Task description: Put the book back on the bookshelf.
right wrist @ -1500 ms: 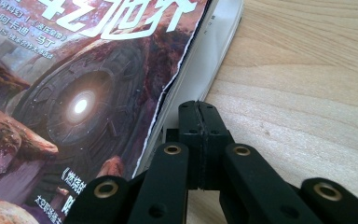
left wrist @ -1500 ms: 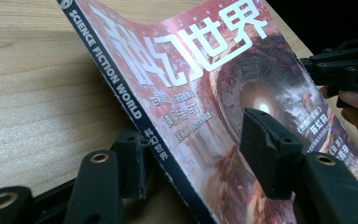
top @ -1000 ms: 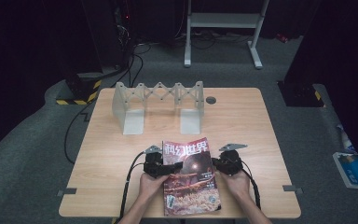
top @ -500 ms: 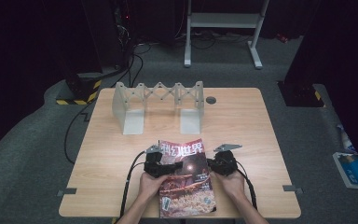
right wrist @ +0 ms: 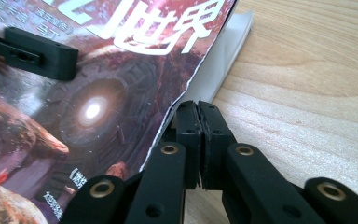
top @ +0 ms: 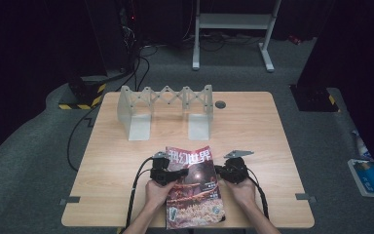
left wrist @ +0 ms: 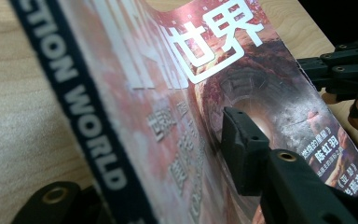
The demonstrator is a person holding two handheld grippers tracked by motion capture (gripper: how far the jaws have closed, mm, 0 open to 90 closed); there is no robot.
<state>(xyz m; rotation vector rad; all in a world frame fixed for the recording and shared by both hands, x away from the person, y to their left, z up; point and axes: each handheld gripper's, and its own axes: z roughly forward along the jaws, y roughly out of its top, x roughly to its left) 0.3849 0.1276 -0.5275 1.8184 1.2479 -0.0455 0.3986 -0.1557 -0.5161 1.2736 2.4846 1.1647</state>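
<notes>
A magazine [top: 195, 195] with a reddish cover and white characters lies near the table's front edge, between my two grippers. My left gripper [top: 182, 171] is shut on its spine side: one jaw presses on the cover [left wrist: 191, 70] and the other sits under the spine, so the left gripper [left wrist: 149, 172] holds that side slightly raised. My right gripper [top: 219, 170] sits at the magazine's right edge. Its jaws are pressed together at the right gripper [right wrist: 199, 112], touching the cover's edge [right wrist: 98, 93], with white pages showing beyond. I see nothing between them.
A grey expanding rack [top: 165, 105] with two upright ends stands at the back of the wooden table [top: 272, 141]. A round grommet [top: 220, 104] sits to its right. Black cables trail from both grippers toward the front edge. A blue item [top: 370, 178] lies on the floor at right.
The magazine and both grippers have shifted slightly left, and the right gripper has closed in against the magazine's right edge.
</notes>
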